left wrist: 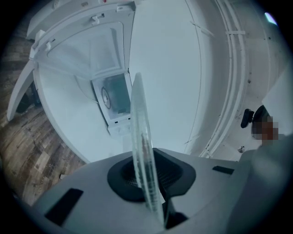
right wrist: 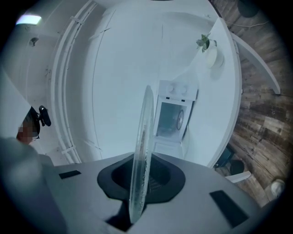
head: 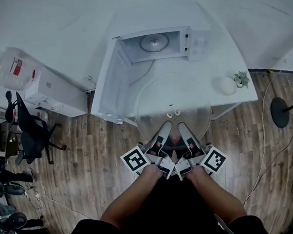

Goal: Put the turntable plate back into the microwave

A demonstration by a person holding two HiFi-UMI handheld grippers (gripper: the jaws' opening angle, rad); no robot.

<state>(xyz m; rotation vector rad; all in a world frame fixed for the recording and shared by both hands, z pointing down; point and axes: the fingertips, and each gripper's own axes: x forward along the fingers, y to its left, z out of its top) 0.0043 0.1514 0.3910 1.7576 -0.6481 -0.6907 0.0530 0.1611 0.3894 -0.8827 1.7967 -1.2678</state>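
The clear glass turntable plate (head: 173,103) is held level over the front of the white table (head: 215,64), in front of the microwave (head: 191,42). The microwave's door (head: 109,81) hangs open to the left. My left gripper (head: 166,124) and right gripper (head: 182,125) sit side by side, each shut on the plate's near rim. In the left gripper view the plate (left wrist: 141,132) runs edge-on out of the left gripper (left wrist: 145,178) toward the microwave (left wrist: 112,98). The right gripper view shows the same plate (right wrist: 143,146) pinched in the right gripper (right wrist: 139,183), with the open microwave (right wrist: 174,119) beyond.
A roller ring (head: 154,42) lies inside the microwave cavity. A small white pot with a plant (head: 230,85) stands at the table's right end. White boxes (head: 53,90) and an office chair (head: 33,131) are on the left, and a round stand base (head: 279,111) is on the wooden floor at right.
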